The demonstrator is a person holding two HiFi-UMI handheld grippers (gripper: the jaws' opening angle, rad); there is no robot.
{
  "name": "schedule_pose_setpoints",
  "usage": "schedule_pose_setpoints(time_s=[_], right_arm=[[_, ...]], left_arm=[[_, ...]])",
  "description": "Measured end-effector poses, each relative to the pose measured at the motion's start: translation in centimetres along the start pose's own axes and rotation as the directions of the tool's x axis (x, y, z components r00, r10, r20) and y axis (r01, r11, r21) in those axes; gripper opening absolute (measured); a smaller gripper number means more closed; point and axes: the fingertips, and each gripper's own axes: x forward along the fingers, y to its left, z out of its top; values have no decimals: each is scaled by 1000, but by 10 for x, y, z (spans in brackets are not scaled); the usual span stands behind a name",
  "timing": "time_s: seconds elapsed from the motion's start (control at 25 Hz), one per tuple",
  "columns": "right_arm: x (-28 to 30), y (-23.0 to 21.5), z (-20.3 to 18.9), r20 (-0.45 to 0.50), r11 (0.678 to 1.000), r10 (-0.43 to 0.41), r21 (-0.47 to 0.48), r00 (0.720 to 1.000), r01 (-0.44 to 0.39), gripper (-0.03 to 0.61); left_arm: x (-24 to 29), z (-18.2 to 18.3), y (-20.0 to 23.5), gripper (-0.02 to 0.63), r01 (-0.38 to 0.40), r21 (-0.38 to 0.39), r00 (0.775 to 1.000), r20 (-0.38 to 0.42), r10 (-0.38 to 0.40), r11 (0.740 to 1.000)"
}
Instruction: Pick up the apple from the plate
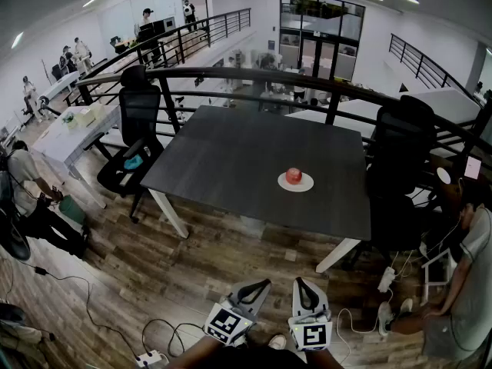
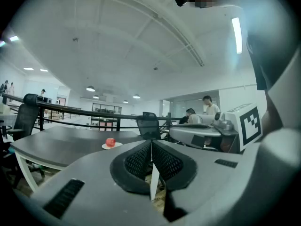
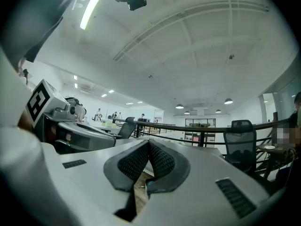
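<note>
Head view overhead — gripper views level, far

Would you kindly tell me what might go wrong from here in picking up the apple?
1. Both the left gripper and the right gripper have their jaws together, well short of the table; reaching the apple shut would likely knock it rather than grasp it.
2. The apple is round on a shallow plate toward the table's near edge, so a nudge might roll it off.
</note>
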Motion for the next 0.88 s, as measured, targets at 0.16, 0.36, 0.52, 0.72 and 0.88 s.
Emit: schedule_pose_setpoints(time_s=[0.16,0.36,0.52,0.72,0.88], right_arm=[[2,-2,6,30,1000,12,-19,999,-11,25],[2,12,9,29,999,31,-21,999,-30,25],[12,11,9,23,1000,25,-11,999,-25,25],[24,20,10,22,1000,23,-6,999,-22,25],[38,26,9,36,1000,20,1,999,-20,25]], left_arm=[[2,6,-1,26,-2,4,1000,5,2,1000],[-7,5,1,27,-1,7,1000,3,1,1000],[-3,6,6,26,17,18,1000,8,-17,1000],[-6,6,17,27,37,15,999,5,-37,999],[-12,5,35,27,38,19,999,11,-38,999]])
